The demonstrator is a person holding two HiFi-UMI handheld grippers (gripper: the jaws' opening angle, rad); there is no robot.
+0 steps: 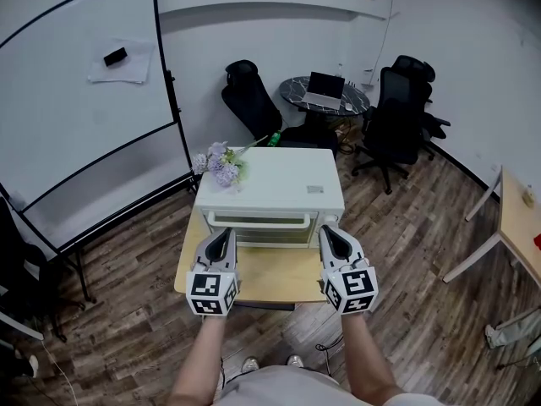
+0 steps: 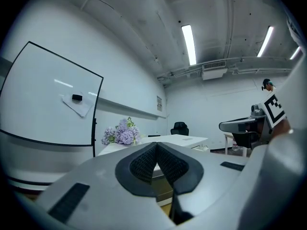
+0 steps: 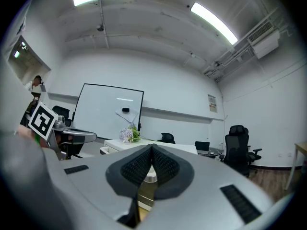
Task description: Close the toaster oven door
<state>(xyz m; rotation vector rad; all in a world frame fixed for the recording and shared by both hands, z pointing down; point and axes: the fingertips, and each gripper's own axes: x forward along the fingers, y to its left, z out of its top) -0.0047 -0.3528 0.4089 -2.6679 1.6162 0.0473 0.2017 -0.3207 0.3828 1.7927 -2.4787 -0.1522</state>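
Observation:
A white toaster oven (image 1: pixel 270 184) stands on a small wooden table (image 1: pixel 279 276). Its front faces me, with the door handle (image 1: pixel 258 220) running along the top of the glass; the door looks upright against the front. My left gripper (image 1: pixel 223 238) is shut and hovers over the table just left of the door. My right gripper (image 1: pixel 328 233) is shut too, just right of the door. Neither touches the oven. In the left gripper view the shut gripper (image 2: pixel 156 145) points over the oven top (image 2: pixel 180 139). The right gripper view shows the same of its gripper (image 3: pixel 151 147).
Purple flowers (image 1: pixel 220 164) lie at the oven's back left corner. A whiteboard (image 1: pixel 80 100) on a stand fills the left. Black office chairs (image 1: pixel 401 112) and a round dark table with a laptop (image 1: pixel 325 91) stand behind. A wooden desk (image 1: pixel 517 227) is at the right.

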